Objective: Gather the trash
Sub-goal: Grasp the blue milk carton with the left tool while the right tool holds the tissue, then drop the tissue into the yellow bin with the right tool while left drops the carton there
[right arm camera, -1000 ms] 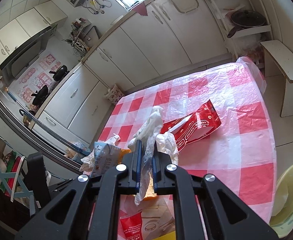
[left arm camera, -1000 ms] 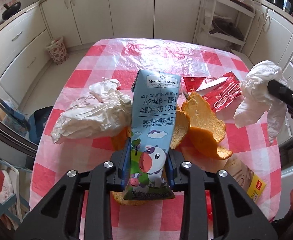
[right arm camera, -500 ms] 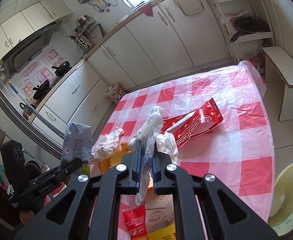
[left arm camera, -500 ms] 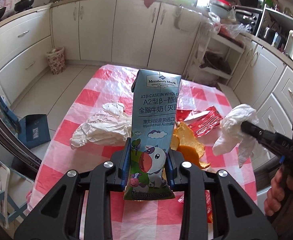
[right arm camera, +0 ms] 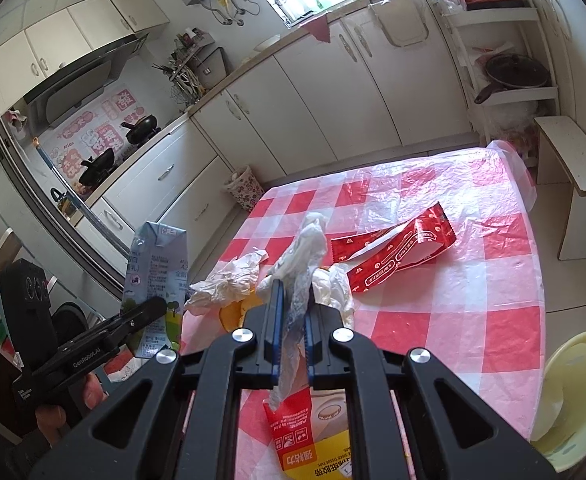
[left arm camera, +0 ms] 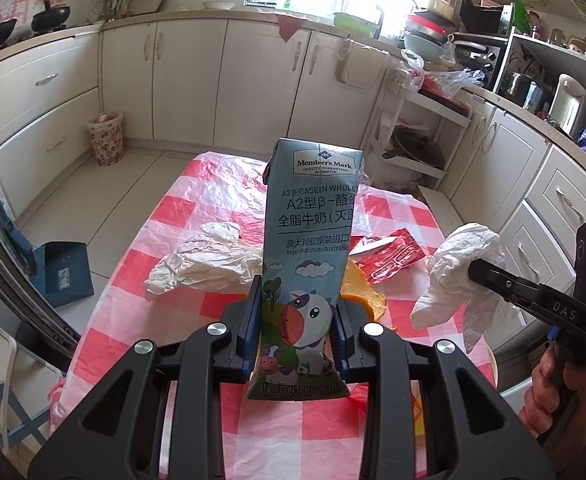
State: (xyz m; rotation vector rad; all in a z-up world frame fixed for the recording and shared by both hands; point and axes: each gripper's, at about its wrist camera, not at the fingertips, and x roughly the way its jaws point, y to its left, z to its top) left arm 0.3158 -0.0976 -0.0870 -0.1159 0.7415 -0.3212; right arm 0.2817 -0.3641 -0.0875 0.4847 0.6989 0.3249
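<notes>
Clamping the milk carton [left arm camera: 307,280], the left gripper [left arm camera: 296,322] has risen off the table [left arm camera: 197,208], seemingly; right gripper [right arm camera: 292,312] pinches tissue [right arm camera: 305,256].

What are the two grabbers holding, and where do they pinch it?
The left gripper pinches the milk carton near its bottom, on both sides. The right gripper pinches a crumpled white tissue around its middle.

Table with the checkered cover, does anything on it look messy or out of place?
Yes. Litter lies loose on the table: a torn-open red wrapper, a crumpled white tissue, orange peel and a red-and-yellow packet at the near edge. No liquid spill shows.
</notes>
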